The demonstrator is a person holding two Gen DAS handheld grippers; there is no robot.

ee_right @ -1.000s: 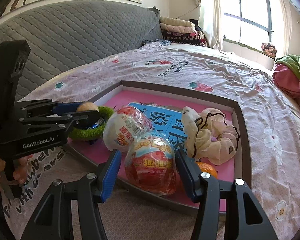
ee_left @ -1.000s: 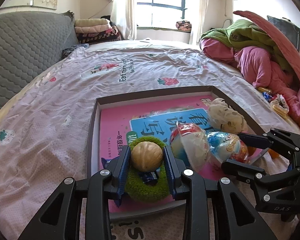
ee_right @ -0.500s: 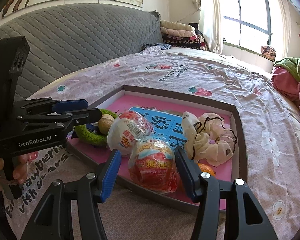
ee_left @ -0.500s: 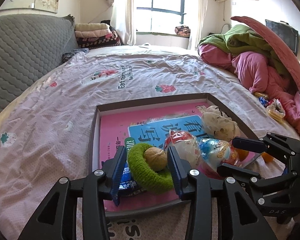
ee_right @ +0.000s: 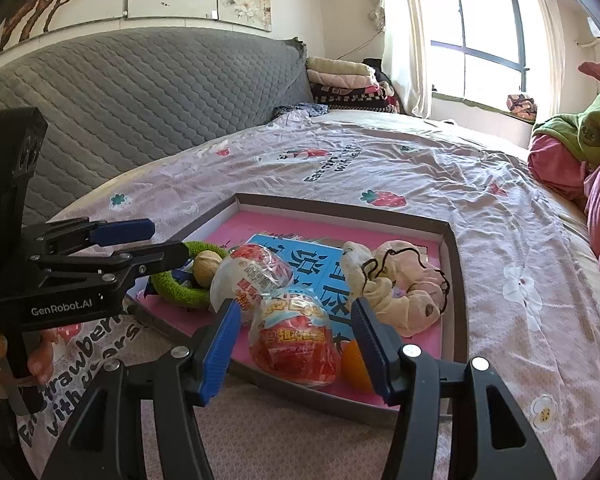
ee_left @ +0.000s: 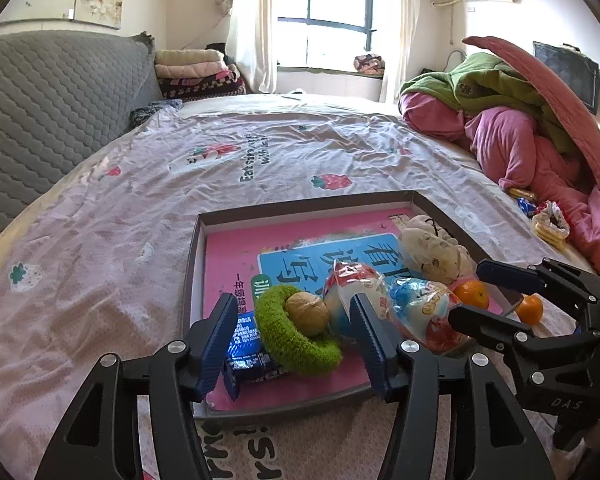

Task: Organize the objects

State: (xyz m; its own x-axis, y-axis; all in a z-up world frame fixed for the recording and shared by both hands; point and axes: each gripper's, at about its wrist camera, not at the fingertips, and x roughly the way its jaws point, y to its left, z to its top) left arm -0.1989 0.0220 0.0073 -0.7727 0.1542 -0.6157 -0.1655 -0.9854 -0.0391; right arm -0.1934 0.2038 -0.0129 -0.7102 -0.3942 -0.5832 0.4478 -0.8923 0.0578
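Sunlit and cluttered, the bedroom around you has a wide bed (ee_left: 260, 152) under a pale pink sheet printed with strawberries, a grey quilted headboard (ee_right: 140, 92) on the far left, and a heap of green and pink bedding (ee_left: 500, 120) on the far right. Near you on the sheet lies a shallow box (ee_left: 194, 264) with a dark rim and a pink-and-blue printed floor. Your left gripper (ee_left: 296, 340) hangs over the box's near left corner; its jaws have just been opening and now stand apart, pressing on nothing. Between them, inside the box, lies a green fuzzy ring (ee_left: 288, 334) with a walnut (ee_left: 306, 312) resting in its hollow, and a blue foil packet (ee_left: 246, 344) pokes out from under the ring's left side. Your right gripper (ee_right: 296, 344) is also spread open at the box's near edge, its blue pads on either side of a red-and-white wrapped egg toy (ee_right: 296, 340) without touching it. A second wrapped egg toy (ee_right: 252, 276) lies just behind it, to the left, beside the ring. To the right in the box sits a cream cloth scrunchie (ee_right: 396, 280), and an orange (ee_right: 354, 364) lies at the near right, by the right pad. Another orange (ee_left: 530, 309) sits just outside the box's right rim.
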